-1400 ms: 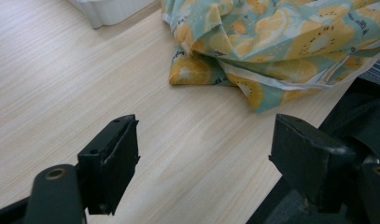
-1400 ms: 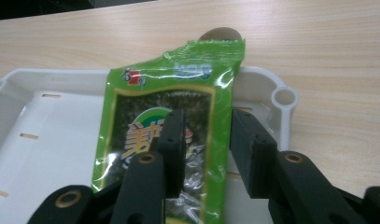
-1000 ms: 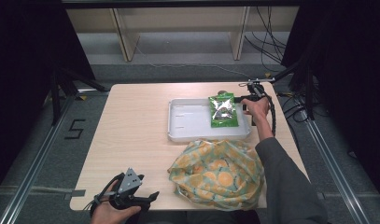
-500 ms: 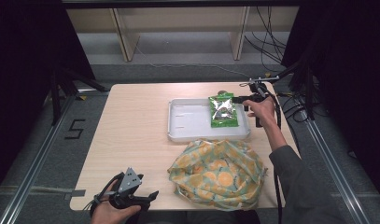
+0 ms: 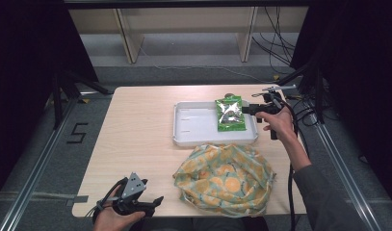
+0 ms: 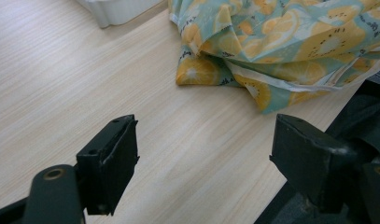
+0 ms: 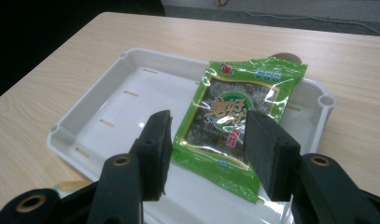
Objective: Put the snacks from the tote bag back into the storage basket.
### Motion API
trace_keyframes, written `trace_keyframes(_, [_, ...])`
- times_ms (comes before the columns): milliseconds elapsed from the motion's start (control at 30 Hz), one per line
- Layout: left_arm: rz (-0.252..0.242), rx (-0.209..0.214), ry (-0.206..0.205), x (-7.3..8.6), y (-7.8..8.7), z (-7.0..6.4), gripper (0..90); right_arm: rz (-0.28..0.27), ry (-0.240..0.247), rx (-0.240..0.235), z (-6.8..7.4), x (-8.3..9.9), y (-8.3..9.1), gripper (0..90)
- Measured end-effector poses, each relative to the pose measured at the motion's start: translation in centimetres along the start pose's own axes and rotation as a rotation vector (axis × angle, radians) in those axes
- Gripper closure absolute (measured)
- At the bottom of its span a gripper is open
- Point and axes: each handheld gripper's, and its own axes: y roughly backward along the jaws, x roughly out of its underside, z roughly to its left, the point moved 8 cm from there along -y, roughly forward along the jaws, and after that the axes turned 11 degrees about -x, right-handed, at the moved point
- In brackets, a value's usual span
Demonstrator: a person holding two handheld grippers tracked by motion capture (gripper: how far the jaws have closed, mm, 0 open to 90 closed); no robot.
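High view: a green snack packet (image 5: 229, 114) is seen lying flat in the white tray (image 5: 193, 126), at the tray's right end. The right gripper (image 5: 247, 109) is held just beside that end, pointing at the packet from the right. The packet's long side runs from the near rim of the tray to the far rim, so it lies across the way the gripper points.

In the right gripper view, the packet (image 7: 239, 126) is seen just ahead of the two black jaws and a little below them. The jaws are spread apart and nothing is held between them. The gap between them looks about as wide as the packet's near end. It cannot be told for sure if the packet is touched; it looks a little apart.

The left gripper (image 5: 152, 202) is kept far away at the near edge of the table (image 5: 136, 134). Its jaws are spread wide too, with nothing in them. A yellow fruit-print cloth bag (image 6: 281, 42) is lying near it.

The right gripper is much nearer, so the packet would likely be handled by it.
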Motion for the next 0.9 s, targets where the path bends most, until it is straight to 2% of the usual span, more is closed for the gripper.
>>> trace_keyframes(33, [0.002,-0.001,-0.023,0.0,0.0,0.2,22.2,-0.008,0.032,-0.006,-0.1,0.0,0.2,51.8])
trace_keyframes(100, [0.003,-0.002,-0.022,0.0,0.0,0.2,22.2,0.003,0.055,0.004,-0.1,0.3,0.5,51.1])
trace_keyframes(133, [0.007,-0.003,-0.019,0.0,0.0,0.2,22.2,-0.01,0.038,-0.004,0.3,0.4,0.6,50.7])
trace_keyframes(167, [0.004,-0.003,-0.018,0.0,0.0,0.2,22.2,-0.004,0.062,0.0,0.2,0.5,0.8,50.4])
trace_keyframes(300, [0.005,-0.003,-0.019,0.0,0.0,0.2,22.2,-0.005,0.061,-0.023,1.0,1.2,1.2,49.2])
trace_keyframes(433, [0.002,-0.005,-0.019,0.0,0.0,0.2,22.2,-0.005,0.076,-0.019,1.4,1.5,1.8,48.2])
trace_keyframes(467, [0.005,-0.004,-0.022,0.0,0.1,0.3,22.1,-0.006,0.106,-0.027,1.4,1.5,2.0,48.2])
trace_keyframes(500, [0.003,-0.006,-0.02,0.0,0.1,0.3,22.1,-0.003,0.113,-0.03,1.5,1.5,2.1,48.2])
trace_keyframes(567, [0.004,-0.007,-0.021,0.0,0.1,0.3,22.1,-0.007,0.086,-0.038,2.1,1.8,2.2,48.2])
trace_keyframes(600, [0.003,-0.006,-0.021,0.0,0.1,0.3,22.1,0.005,0.117,-0.029,1.9,1.9,2.4,48.0])
trace_keyframes(633, [0.005,-0.011,-0.021,0.0,0.1,0.4,22.1,-0.003,0.1,-0.036,2.2,2.0,2.4,48.0])
trace_keyframes(667, [0.004,-0.011,-0.016,0.0,0.1,0.3,22.1,-0.001,0.125,-0.042,2.2,2.1,2.6,47.9])
trace_keyframes(700, [0.003,-0.011,-0.018,0.0,0.1,0.4,22.1,-0.007,0.092,-0.045,2.5,2.3,2.6,47.9])
trace_keyframes(733, [0.003,-0.011,-0.019,0.0,0.0,0.4,22.1,-0.007,0.116,-0.048,2.4,2.3,2.8,47.9])
trace_keyframes(767, [0.009,-0.006,0.008,0.1,0.1,0.2,22.1,-0.001,0.128,-0.045,2.4,2.4,2.9,47.8])
trace_keyframes(800, [0.007,-0.008,0.01,0.0,0.0,0.2,22.1,-0.012,0.119,-0.042,2.6,2.5,3.0,47.5])
trace_keyframes(833, [0.008,-0.006,0.01,0.0,0.0,0.2,22.1,-0.003,0.138,-0.039,2.5,2.6,3.2,47.1])
trace_keyframes(867, [0.007,-0.005,0.009,0.0,0.0,0.2,22.1,-0.007,0.109,-0.047,2.9,2.8,3.2,46.6])
trace_keyframes(900, [0.008,-0.006,0.008,0.0,0.0,0.2,22.1,-0.008,0.136,-0.052,2.7,2.9,3.4,46.3])
